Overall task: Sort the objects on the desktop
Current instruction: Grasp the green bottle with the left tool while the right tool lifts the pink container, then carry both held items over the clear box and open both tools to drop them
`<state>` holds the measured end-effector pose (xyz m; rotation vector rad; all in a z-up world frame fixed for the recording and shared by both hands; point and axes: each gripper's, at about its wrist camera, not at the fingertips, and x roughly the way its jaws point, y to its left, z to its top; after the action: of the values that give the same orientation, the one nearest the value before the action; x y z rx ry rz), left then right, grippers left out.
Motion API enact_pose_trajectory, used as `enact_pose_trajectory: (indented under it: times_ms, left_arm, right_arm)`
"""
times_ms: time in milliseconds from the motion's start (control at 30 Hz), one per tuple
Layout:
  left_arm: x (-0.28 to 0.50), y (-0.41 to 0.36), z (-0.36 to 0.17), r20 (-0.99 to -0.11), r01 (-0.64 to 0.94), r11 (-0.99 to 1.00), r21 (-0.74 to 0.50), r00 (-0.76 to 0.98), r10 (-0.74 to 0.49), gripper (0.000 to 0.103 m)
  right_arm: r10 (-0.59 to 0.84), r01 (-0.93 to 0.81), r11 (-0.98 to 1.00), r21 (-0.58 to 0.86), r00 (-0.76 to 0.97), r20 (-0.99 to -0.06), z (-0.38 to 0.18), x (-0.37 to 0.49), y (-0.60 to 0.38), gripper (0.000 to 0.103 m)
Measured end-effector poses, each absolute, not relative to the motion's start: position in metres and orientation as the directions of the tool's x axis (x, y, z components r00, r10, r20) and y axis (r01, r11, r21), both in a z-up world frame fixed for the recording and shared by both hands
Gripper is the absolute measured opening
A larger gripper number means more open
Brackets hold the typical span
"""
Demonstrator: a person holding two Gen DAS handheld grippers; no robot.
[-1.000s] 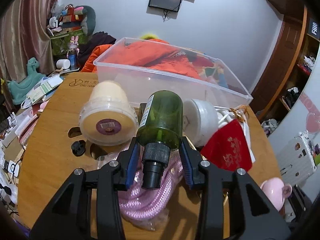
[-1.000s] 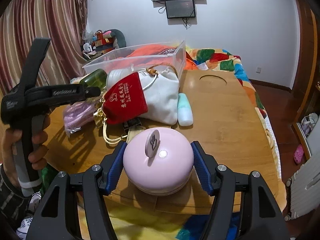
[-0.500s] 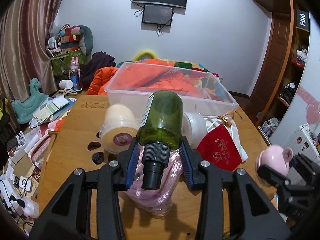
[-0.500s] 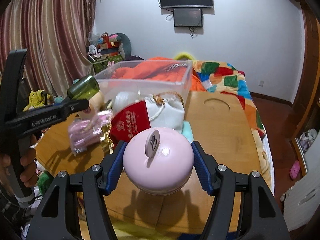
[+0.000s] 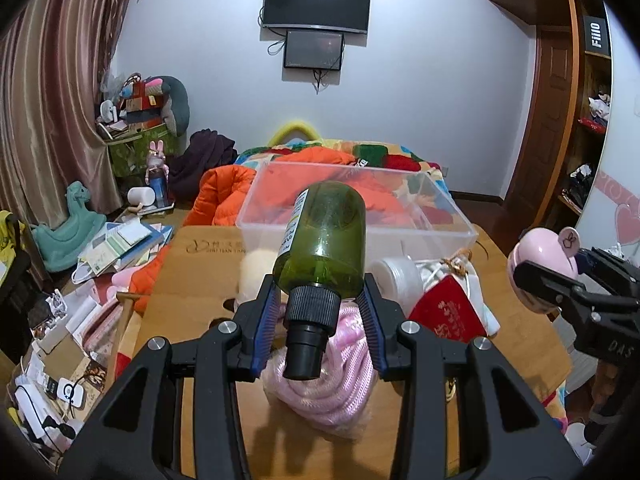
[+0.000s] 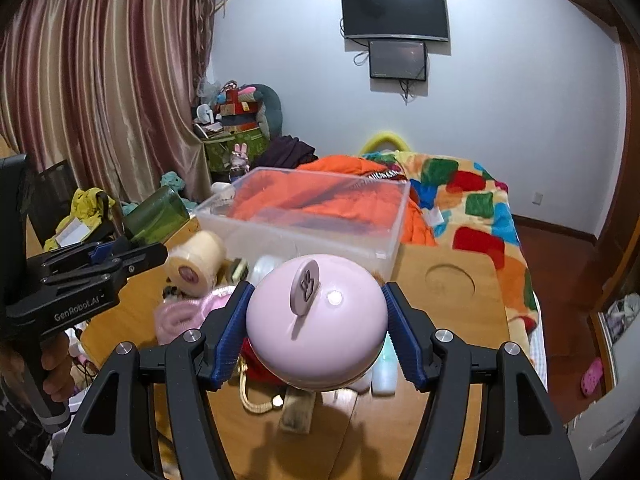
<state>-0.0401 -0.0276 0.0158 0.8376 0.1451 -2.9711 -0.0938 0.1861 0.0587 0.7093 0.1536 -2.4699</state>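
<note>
My left gripper (image 5: 320,312) is shut on a green bottle (image 5: 324,240) with a black cap pointing toward the camera, held well above the wooden table (image 5: 192,292). It also shows in the right wrist view (image 6: 154,212) at the left. My right gripper (image 6: 316,320) is shut on a round pink case (image 6: 316,320), lifted above the table; the case shows at the right of the left wrist view (image 5: 544,264). A clear plastic bin (image 5: 400,236) stands at the table's far side, ahead of both grippers.
On the table lie a pink cord bundle (image 5: 320,384), a red pouch (image 5: 444,316) on a white bag, a white jar (image 5: 396,276), a cream tub (image 6: 198,264) and a pale tube (image 6: 384,368). A bed with an orange jacket (image 6: 328,196) lies behind. Floor clutter sits at left.
Both grippers have risen with their objects; the table and bin now lie lower and farther in both views. The right gripper now shows at the right of the left wrist view.
</note>
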Motion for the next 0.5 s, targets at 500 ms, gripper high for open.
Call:
enact_pose_trajectory:
  times_ms: [500]
  left_arm:
    - [-0.075,-0.034,0.035,-0.525,0.021,-0.999,-0.046,-0.851,0.006,0.039]
  right_arm:
    - [-0.509,0.569,-0.820,0.051,-0.687,-0.519,0.080,-0.140,0.172,0.061]
